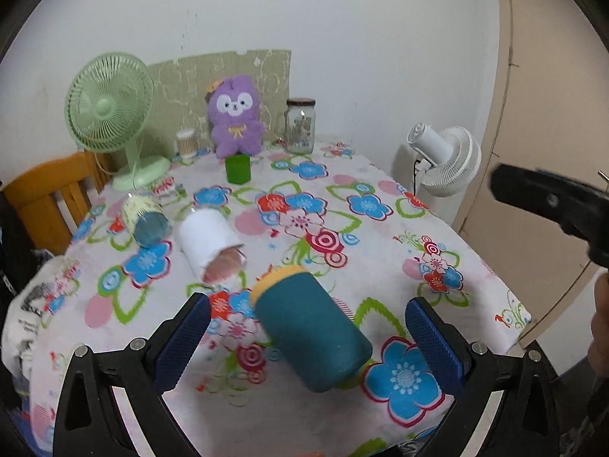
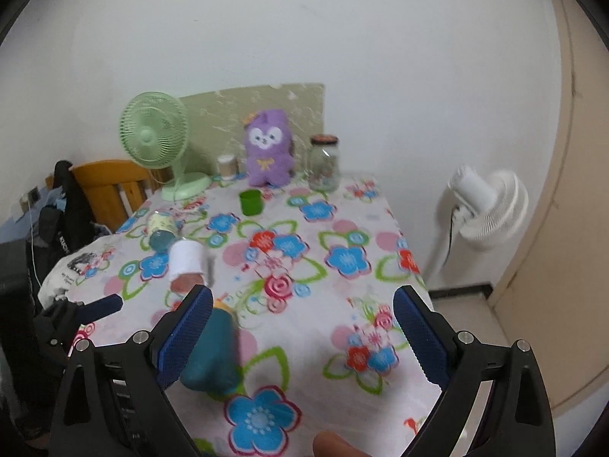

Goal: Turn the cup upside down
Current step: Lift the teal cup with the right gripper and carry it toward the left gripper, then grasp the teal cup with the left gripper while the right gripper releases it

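Note:
A dark teal cup point(image 1: 310, 329) with a yellow rim lies on its side on the flowered tablecloth point(image 1: 365, 228), base toward me. My left gripper point(image 1: 308, 342) is open, its blue pads either side of the cup without touching it. In the right wrist view the same teal cup point(image 2: 211, 354) lies partly behind the left pad of my open, empty right gripper point(image 2: 304, 339). A white cup point(image 1: 209, 240) and a patterned cup point(image 1: 146, 219) also lie on their sides. A green cup point(image 1: 238, 167) stands upside down near the back.
At the back stand a green desk fan point(image 1: 110, 114), a purple plush toy point(image 1: 236, 116), a glass jar point(image 1: 300, 125) and a small swab tub point(image 1: 186, 143). A wooden chair point(image 1: 45, 198) is at the left, a white floor fan point(image 1: 445, 160) at the right.

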A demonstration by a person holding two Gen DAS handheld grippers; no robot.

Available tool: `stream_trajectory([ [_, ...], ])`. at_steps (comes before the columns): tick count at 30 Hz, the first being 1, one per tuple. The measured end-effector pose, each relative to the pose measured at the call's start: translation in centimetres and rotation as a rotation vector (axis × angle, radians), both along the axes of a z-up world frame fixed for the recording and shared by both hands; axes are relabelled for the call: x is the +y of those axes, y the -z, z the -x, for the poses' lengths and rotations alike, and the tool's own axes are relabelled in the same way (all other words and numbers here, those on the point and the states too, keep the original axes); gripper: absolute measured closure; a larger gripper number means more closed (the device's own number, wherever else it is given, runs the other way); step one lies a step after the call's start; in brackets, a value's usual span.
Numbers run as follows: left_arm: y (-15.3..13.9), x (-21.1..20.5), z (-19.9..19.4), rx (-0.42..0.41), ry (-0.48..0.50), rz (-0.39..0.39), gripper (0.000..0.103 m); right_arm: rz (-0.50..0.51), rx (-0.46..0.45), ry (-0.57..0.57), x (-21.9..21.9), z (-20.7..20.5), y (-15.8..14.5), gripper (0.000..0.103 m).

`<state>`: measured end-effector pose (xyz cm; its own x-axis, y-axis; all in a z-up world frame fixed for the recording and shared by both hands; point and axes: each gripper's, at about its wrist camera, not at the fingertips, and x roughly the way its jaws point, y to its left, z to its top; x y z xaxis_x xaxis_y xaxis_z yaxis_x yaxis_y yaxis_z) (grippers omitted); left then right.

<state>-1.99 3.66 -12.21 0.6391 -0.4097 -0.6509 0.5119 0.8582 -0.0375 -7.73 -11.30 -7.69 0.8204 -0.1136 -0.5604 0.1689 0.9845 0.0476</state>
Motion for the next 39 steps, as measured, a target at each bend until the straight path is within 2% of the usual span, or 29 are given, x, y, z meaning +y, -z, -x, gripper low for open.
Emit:
stream_trajectory([
  [8, 4.2, -1.8, -1.5, 0.109, -0.038, -0.022, 0.0, -0.067, 0.041, 0.081, -4.0, 0.8, 2.9, 0.006],
  [10, 5.2, -2.4, -1.7, 0.114, -0.042, -0.04, 0.0, -0.078, 0.052, 0.091, -4.7, 0.8, 3.6, 0.006],
  [19, 9.1, -3.7, -3.0, 0.184, -0.092, -0.111, 0.001, -0.091, 0.094, 0.076, -5.2, 0.3, 5.6, 0.006],
  [20, 9.2, -3.8, -3.1, 0.183, -0.093, -0.116, 0.002, -0.093, 0.096, 0.076, -5.3, 0.3, 5.7, 0.006],
  [22, 9.3, -3.9, -3.0, 0.174, -0.087, -0.133, 0.015, -0.098, 0.097, 0.077, -5.5, 0.2, 5.8, 0.006],
  [26, 9.3, -3.8, -2.7, 0.164, -0.075, -0.135, 0.017, -0.104, 0.096, 0.075, -5.6, 0.1, 5.8, 0.006],
  [30, 8.7, -3.3, -2.6, 0.158, -0.083, -0.11, 0.024, -0.102, 0.093, 0.061, -5.1, 0.0, 5.7, 0.006],
  [39, 4.7, -2.0, -2.0, 0.009, -0.087, -0.08, 0.035, -0.093, 0.079, 0.019, -3.6, 0.0, 5.0, 0.006],
])
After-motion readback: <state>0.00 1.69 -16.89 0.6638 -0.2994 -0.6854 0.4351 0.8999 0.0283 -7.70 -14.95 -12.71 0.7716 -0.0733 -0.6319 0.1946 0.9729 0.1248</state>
